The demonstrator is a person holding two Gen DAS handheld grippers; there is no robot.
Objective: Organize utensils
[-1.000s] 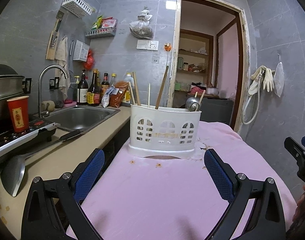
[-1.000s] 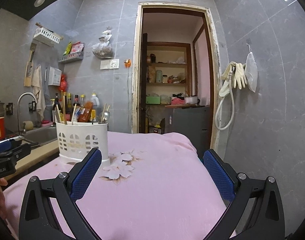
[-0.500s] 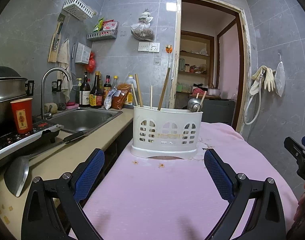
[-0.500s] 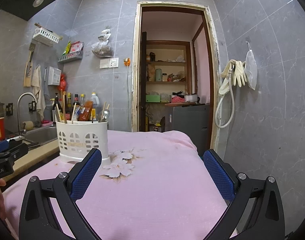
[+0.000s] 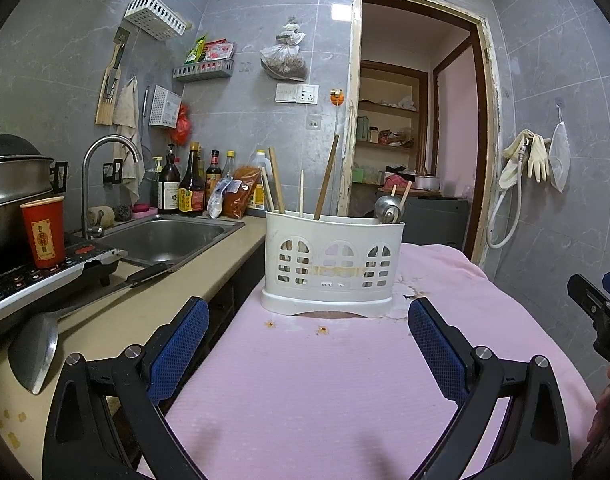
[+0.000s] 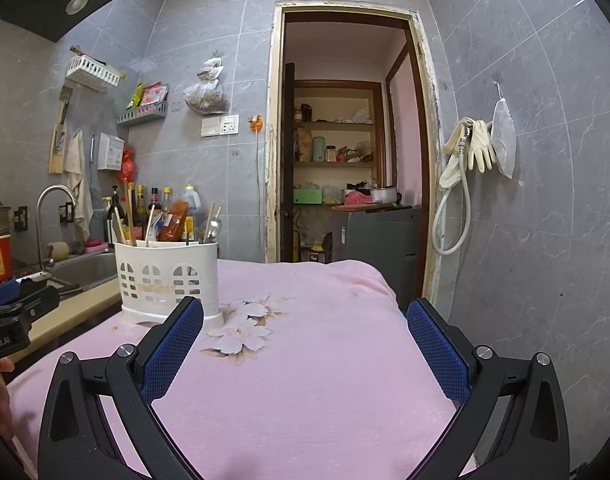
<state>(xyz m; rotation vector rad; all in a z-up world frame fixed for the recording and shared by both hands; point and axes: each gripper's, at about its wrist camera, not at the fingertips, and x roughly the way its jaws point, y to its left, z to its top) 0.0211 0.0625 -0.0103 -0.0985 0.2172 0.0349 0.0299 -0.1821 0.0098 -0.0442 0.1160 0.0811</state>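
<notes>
A white slotted utensil holder (image 5: 331,264) stands on a pink cloth (image 5: 325,392). It holds several chopsticks (image 5: 325,178) and a metal spoon (image 5: 387,208). My left gripper (image 5: 307,350) is open and empty, a short way in front of the holder. My right gripper (image 6: 305,350) is open and empty over the pink cloth, to the right of the holder (image 6: 169,280). The right gripper's tip (image 5: 593,308) shows at the left wrist view's right edge. A metal spatula (image 5: 37,344) lies on the counter at the left.
A beige counter (image 5: 117,320) with a steel sink (image 5: 165,238), a tap (image 5: 105,176), sauce bottles (image 5: 189,188), a red cup (image 5: 44,232) on an induction hob and a steel pot (image 5: 13,176) runs along the left. A doorway (image 6: 345,160) is behind the pink cloth.
Both views have risen a little and drawn slightly back from the holder. Both grippers stay open and empty.
</notes>
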